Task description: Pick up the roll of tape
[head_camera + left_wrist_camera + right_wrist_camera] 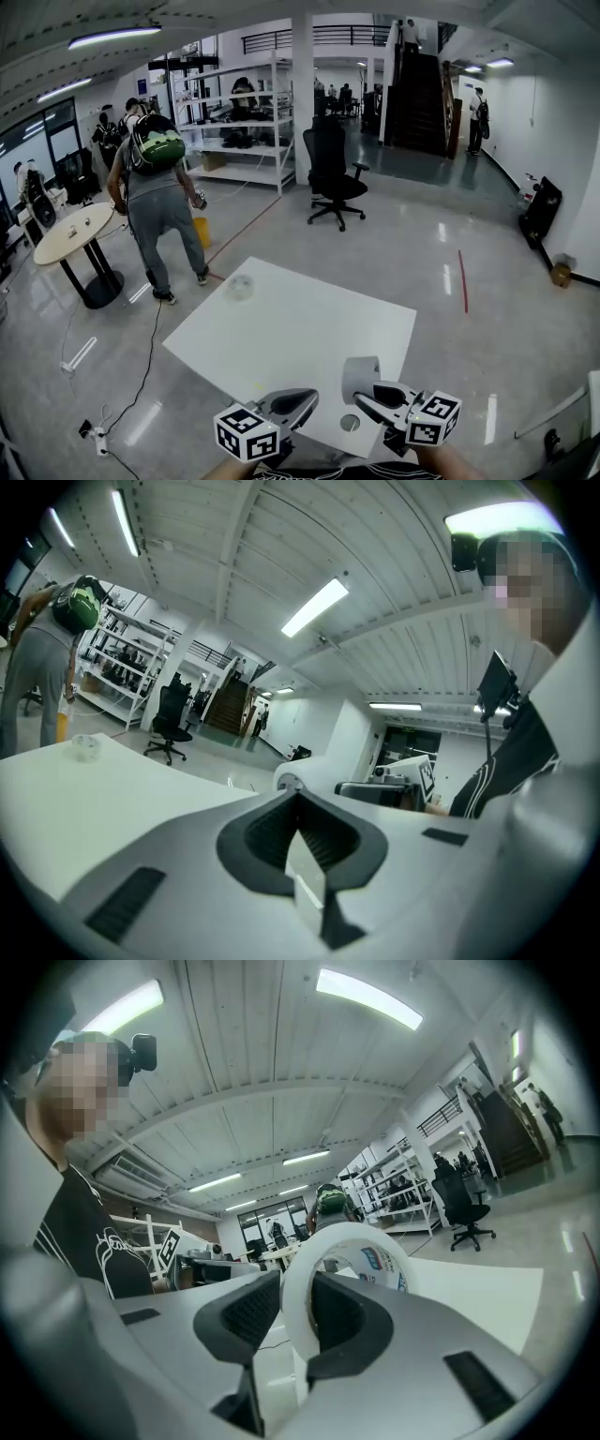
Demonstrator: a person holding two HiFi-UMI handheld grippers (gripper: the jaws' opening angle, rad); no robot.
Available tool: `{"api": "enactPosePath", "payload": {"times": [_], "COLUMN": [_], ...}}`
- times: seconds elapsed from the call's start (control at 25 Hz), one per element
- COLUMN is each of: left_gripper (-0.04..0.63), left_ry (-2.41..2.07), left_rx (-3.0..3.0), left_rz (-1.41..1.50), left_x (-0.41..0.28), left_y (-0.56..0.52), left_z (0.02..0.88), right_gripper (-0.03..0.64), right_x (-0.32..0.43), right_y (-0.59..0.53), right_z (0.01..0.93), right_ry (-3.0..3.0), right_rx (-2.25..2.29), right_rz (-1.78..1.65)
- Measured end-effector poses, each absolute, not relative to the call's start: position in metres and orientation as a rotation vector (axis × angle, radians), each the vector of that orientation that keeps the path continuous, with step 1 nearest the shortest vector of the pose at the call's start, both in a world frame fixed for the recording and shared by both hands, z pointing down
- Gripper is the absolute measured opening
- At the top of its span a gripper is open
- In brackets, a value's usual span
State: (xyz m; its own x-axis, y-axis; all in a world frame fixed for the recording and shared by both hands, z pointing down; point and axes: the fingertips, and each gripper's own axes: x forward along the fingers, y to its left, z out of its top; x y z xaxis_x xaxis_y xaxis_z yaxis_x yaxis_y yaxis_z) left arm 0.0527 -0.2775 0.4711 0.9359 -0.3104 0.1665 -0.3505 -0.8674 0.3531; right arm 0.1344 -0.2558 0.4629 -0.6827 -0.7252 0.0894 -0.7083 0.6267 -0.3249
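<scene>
Since the roll of tape looks light and stiff, the right gripper fingers clamp across its wall; left gripper fingers together.

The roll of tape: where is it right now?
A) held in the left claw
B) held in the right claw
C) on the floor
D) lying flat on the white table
B: the roll of tape sits pinched between the pads of the right claw.
</scene>
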Motion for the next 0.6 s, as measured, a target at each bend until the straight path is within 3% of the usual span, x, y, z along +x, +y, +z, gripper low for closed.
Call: {"api": "enactPosePath", "payload": {"times": [0.6], "left_gripper": [0.003], "left_ry": [-0.459], "left_rx": [2.717], "left_rz": [0.180], "left_x": [0.057], "left_y": [-0.261], "left_z": [0.472], "right_gripper": [0.104], "right_x": [0.133], "right_y": [-0.240], "right_z": [0.462], "right_ry": [2.795], "right_rx": [-1.222], "right_rz": [-0.506]}}
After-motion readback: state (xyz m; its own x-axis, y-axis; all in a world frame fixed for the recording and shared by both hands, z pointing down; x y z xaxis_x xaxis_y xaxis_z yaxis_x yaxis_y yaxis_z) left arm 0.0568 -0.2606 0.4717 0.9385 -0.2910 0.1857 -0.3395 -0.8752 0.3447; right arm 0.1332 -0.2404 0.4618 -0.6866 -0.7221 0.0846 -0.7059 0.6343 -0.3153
